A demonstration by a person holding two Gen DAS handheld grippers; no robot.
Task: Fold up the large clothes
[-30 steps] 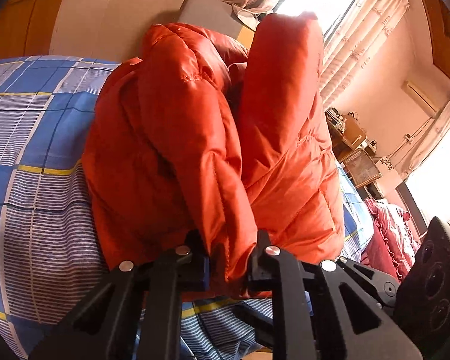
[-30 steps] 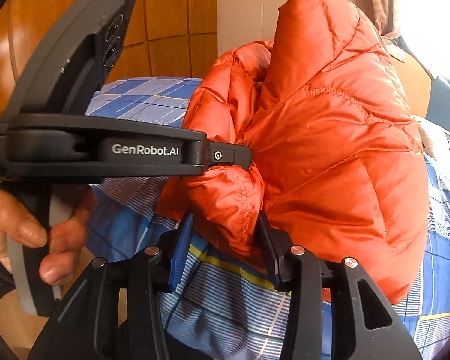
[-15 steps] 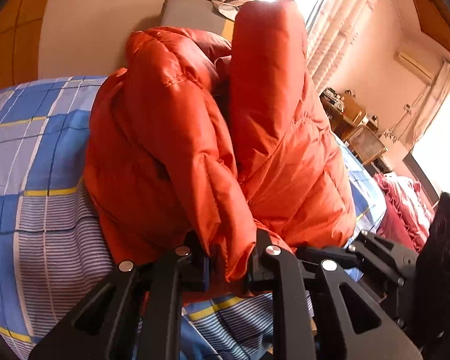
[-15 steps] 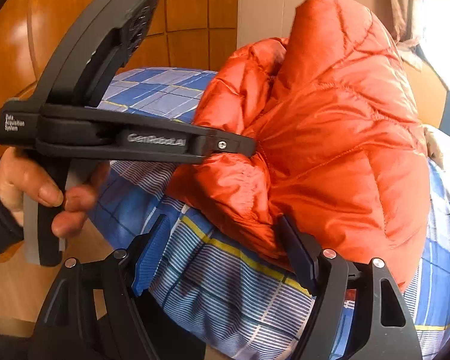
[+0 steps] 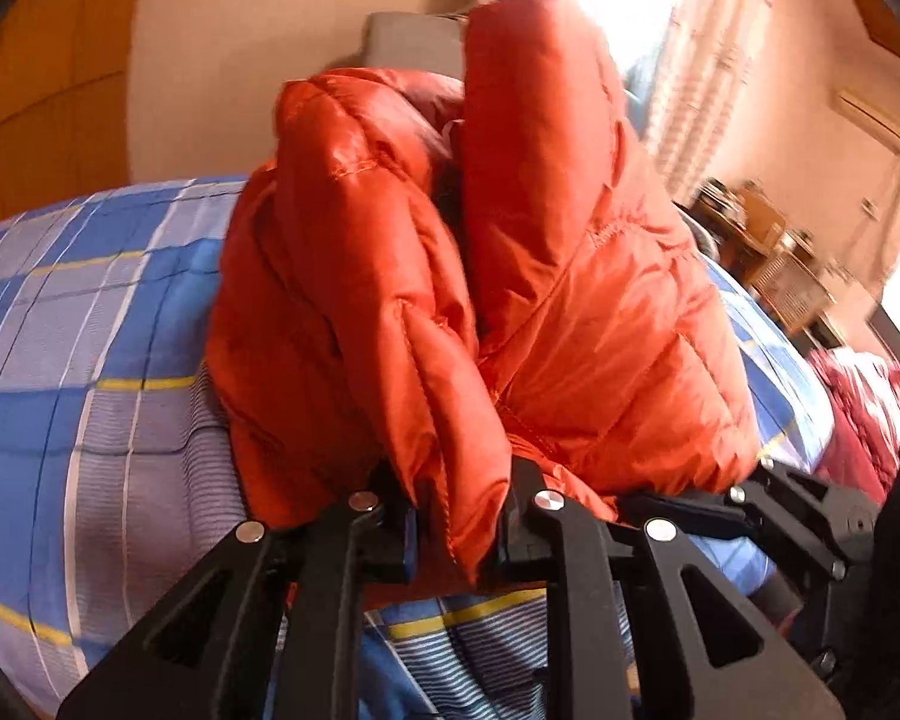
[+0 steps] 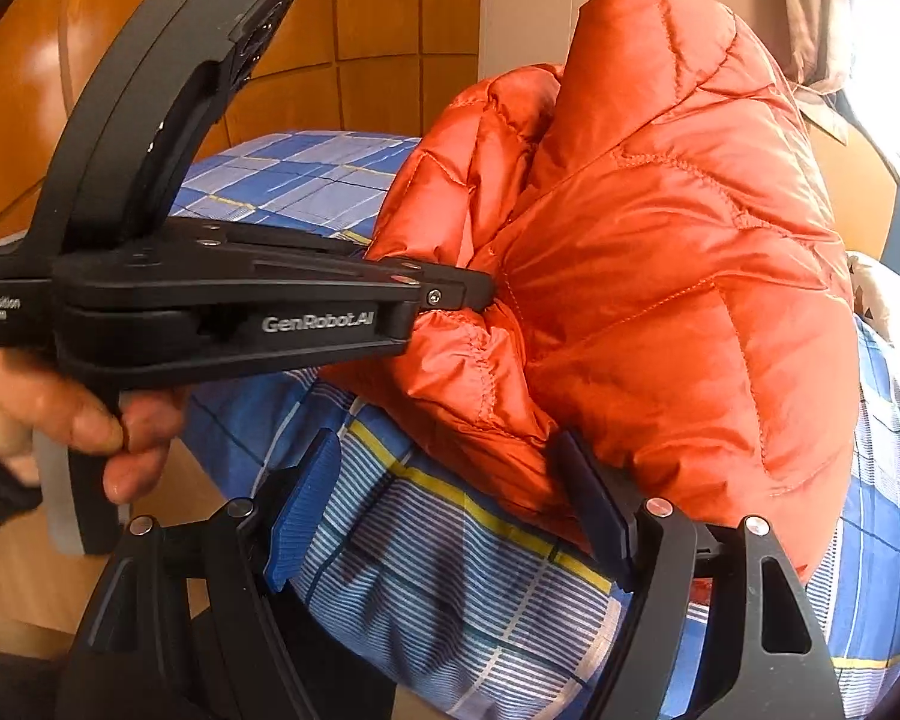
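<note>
Left wrist view: one orange puffer jacket point(image 5: 510, 276) lies heaped on the blue plaid bedspread point(image 5: 90, 360); the left gripper point(image 5: 459, 531) is clamped on a fold of its near hem. The room behind is blurred.

Right wrist view: the right gripper point(image 6: 450, 516) stands spread wide, released, its right finger point(image 6: 594, 510) touching the jacket's point(image 6: 660, 276) lower edge. The hand point(image 6: 72, 426) is cut off.

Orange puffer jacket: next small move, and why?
Probably open the left gripper and back it off. It is clamped on a fold of the orange puffer jacket, which sits bundled on the plaid bedsheet, while the right gripper is open, gripping nothing.
</note>
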